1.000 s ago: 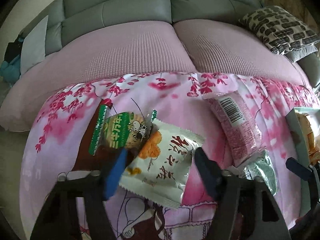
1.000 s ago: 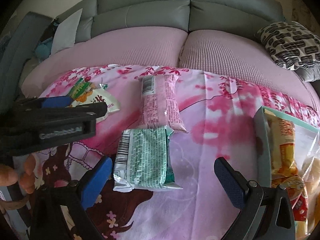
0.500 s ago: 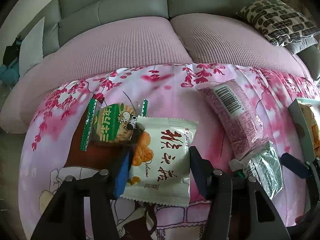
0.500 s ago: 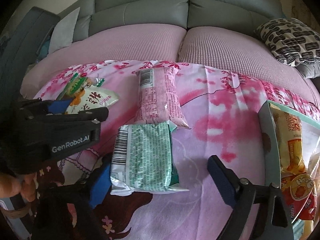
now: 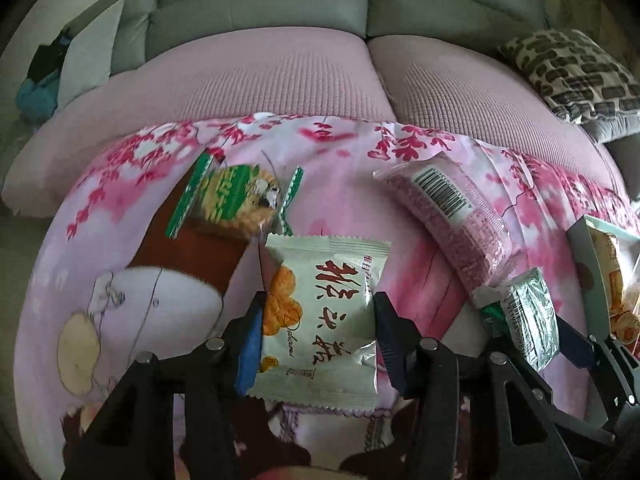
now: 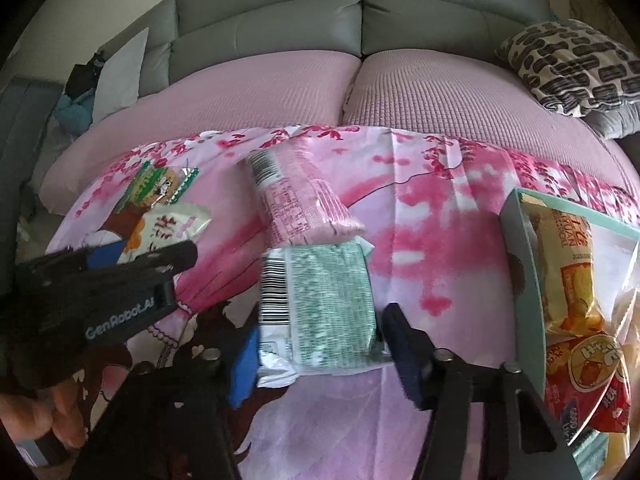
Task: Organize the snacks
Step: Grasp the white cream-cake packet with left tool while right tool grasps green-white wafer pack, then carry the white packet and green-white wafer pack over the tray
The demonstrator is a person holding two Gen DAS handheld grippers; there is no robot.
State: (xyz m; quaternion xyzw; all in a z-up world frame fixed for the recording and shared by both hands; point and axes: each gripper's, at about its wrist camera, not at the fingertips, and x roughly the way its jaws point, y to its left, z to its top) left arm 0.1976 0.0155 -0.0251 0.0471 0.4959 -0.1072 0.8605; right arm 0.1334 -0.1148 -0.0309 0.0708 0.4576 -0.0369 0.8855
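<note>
The left gripper (image 5: 316,334) has its blue pads set against both side edges of the white snack packet (image 5: 320,320), clamped on it or very nearly so, with the packet lying flat on the pink floral cloth (image 5: 344,184) directly between the fingers. The right gripper (image 6: 316,348) straddles the green-and-silver packet (image 6: 316,312); its left pad touches the wrapper but the right one shows a sliver of gap, so its jaws look apart, closing in rather than holding. The risks are mostly about soft, air-filled wrappers: pinched only at the crimped edges, either packet could buckle and squirt out forward when lifted, or the pads could snag the cloth beneath and drag it. The pink packet (image 6: 296,204) lies just ahead of the right gripper, touching the green one's far end, so a lift may tug it along. The green cookie packet (image 5: 236,204) sits just beyond the white one and could be nudged. The teal box (image 6: 520,248) of snacks waits to the right of the right gripper; both tools are close together, and they could collide heading there.
</note>
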